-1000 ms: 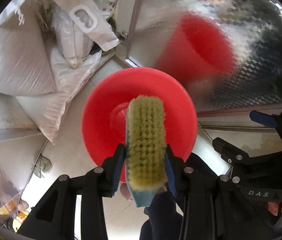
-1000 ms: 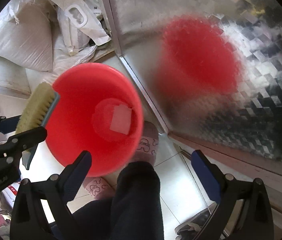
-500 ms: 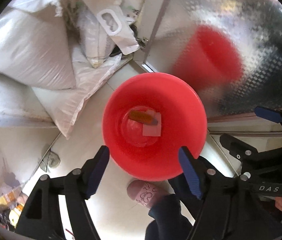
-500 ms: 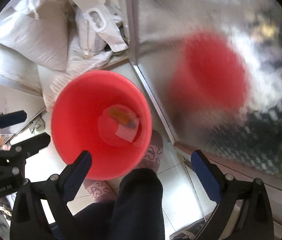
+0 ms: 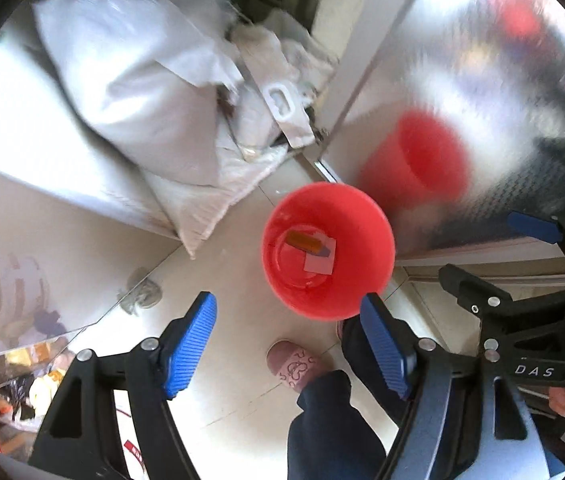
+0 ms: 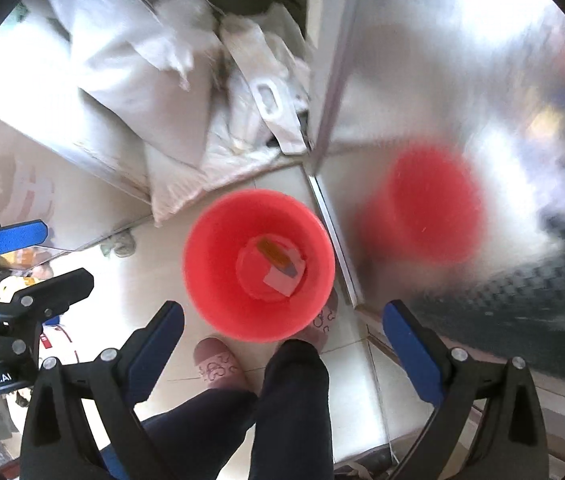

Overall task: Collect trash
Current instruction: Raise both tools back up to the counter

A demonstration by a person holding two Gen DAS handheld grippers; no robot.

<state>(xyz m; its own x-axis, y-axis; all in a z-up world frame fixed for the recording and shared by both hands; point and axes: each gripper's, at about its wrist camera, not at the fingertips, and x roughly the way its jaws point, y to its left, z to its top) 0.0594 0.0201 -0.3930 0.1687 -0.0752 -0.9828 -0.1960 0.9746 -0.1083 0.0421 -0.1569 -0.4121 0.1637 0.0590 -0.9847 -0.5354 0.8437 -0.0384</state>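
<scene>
A red bucket stands on the tiled floor beside a metal panel; it also shows in the right wrist view. At its bottom lie a scrub brush and a pale paper scrap; both also show in the right wrist view, the brush and the scrap. My left gripper is open and empty above the bucket's near side. My right gripper is open and empty, also well above the bucket.
White sacks and plastic bags are piled at the back left. A shiny metal panel on the right mirrors the bucket. The person's legs and pink slippers stand just below the bucket.
My left gripper opened and let go of the scrub brush, which fell into the red bucket. Both grippers have since risen, so the bucket looks smaller.
</scene>
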